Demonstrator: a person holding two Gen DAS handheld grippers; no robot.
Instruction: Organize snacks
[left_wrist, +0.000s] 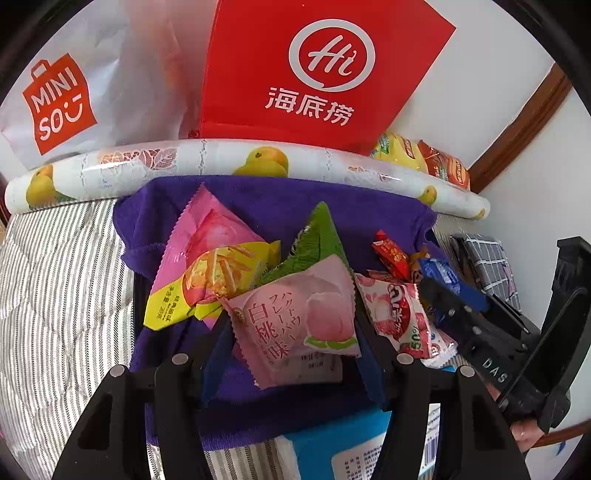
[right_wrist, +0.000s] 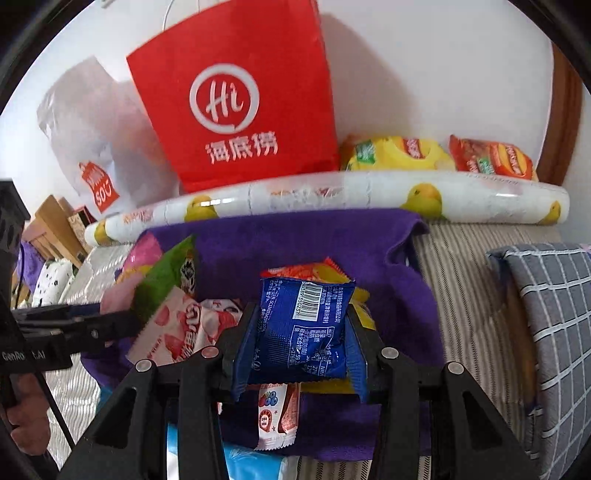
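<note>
Right gripper: closed on blue snack packet, held above purple towel. Left gripper: jaws fairly wide, flanking pink peach packet atop the snack pile; grip cannot be told.

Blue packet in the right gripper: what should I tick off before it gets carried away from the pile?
1. Right gripper closed on the blue packet: ok.
2. Packet held by both sides, barcode side up: ok.
3. Berry packet under it left free on the purple cloth: ok.
4. Left gripper on the peach packet: cannot tell if clamped.
5. Drop-off spot for the blue packet: cannot tell.
</note>
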